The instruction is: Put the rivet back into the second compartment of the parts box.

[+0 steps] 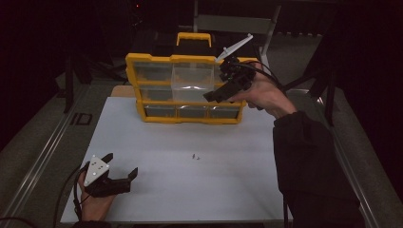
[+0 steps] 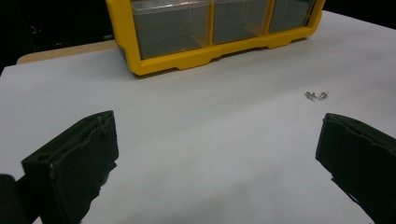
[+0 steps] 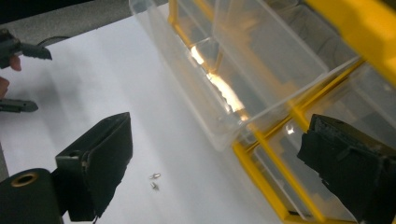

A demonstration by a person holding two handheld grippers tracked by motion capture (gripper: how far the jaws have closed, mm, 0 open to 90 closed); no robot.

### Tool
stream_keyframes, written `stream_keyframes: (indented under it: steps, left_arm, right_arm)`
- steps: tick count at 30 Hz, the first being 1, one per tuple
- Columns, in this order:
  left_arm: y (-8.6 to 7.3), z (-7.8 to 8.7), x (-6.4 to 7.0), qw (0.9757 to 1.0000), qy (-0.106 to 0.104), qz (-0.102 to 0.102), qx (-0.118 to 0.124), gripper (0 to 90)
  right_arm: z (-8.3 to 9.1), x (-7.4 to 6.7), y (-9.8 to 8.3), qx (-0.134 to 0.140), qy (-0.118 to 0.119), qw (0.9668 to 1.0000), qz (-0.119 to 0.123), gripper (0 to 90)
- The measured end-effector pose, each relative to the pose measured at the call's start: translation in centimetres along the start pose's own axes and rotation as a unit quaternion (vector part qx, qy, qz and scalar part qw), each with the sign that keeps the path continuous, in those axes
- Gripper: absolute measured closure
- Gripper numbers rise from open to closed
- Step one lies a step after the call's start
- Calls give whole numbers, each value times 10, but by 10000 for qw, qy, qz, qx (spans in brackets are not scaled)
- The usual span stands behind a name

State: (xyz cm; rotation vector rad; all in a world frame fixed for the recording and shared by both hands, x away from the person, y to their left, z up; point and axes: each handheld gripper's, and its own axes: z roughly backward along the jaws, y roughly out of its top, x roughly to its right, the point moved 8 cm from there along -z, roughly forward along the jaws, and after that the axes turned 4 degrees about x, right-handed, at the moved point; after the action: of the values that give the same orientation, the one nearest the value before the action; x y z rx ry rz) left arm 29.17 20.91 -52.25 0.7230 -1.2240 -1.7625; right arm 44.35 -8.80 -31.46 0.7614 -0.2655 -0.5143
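My right tongs (image 1: 219,95) are up at the yellow drawer organizer (image 1: 157,118) at the far side of the white counter (image 1: 190,190), jaws standing wide with nothing between them — from the right gripper view, the pads frame a clear plastic drawer (image 3: 224,84) that is pulled partway out of the middle of the cabinet, and neither pad touches it; in the high view that same drawer (image 1: 192,78) juts forward from the upper rows, with the tongs just in front of its right corner; my left tongs (image 1: 121,166) rest low at the near-left corner of the counter, also spread open and empty, pointing across the bare surface toward the cabinet; two small screws (image 1: 195,156) lie close together in the open middle of the counter — well apart from both tongs; in the left gripper view they (image 2: 316,95) sit ahead and toward the right jaw; the bottom row of drawers (image 2: 170,28) looks closed.
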Motion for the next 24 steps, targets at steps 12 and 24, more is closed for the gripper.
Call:
stream_keyframes:
  steps: [12,24]
  left_arm:
    - [0,0,0,10000,-7,0,-1,0]
    - [0,0,0,10000,2,-5,14,0]
  right_arm:
    - [-14,-10,-23,-58,61,9999,90,96]
    - [-30,-19,-49,-78,176,9997,135,119]
